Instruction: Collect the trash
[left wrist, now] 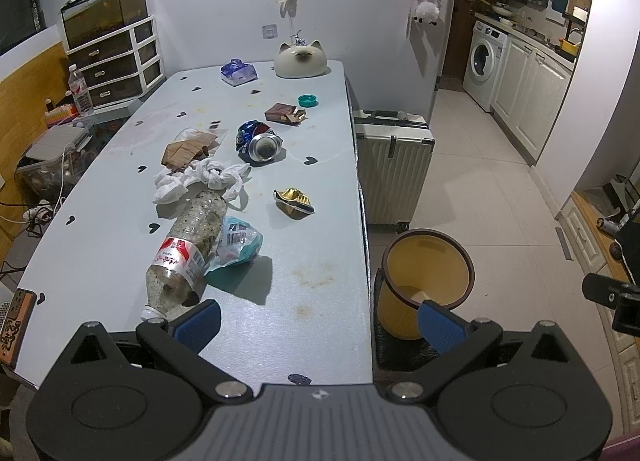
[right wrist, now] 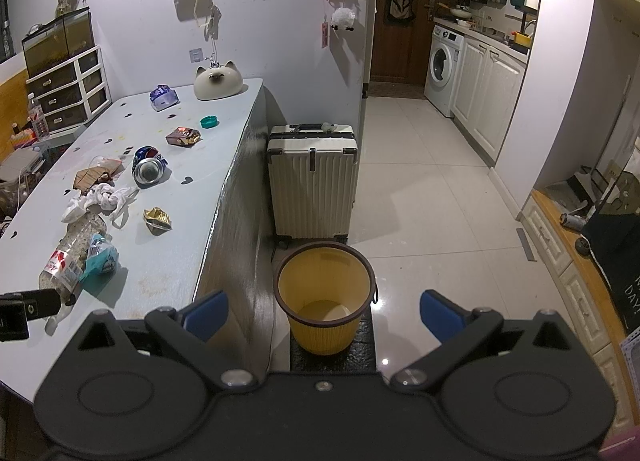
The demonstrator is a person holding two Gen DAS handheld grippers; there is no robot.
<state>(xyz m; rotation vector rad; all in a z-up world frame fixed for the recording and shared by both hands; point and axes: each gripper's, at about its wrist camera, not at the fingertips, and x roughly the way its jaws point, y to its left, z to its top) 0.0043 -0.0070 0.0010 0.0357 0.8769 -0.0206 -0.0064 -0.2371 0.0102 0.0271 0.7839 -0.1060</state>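
Trash lies on the pale blue table (left wrist: 320,245): a crushed plastic bottle (left wrist: 188,249) with a teal wrapper (left wrist: 240,243) beside it, a white crumpled tissue (left wrist: 204,179), a gold foil wrapper (left wrist: 294,201), a crushed blue can (left wrist: 258,141), brown cardboard scraps (left wrist: 186,149) and a brown packet (left wrist: 286,114). A yellow bin (right wrist: 326,293) stands on the floor by the table's right side, with nothing seen in it. My left gripper (left wrist: 320,323) hangs open over the table's near edge, its left finger close to the bottle's neck. My right gripper (right wrist: 324,315) is open above the bin.
A cream suitcase (right wrist: 314,185) stands behind the bin against the table's side. On the table's far end sit a cat-shaped ceramic (left wrist: 300,60), a tissue pack (left wrist: 239,72) and a teal lid (left wrist: 308,100). Tiled floor (right wrist: 432,197) runs to the kitchen.
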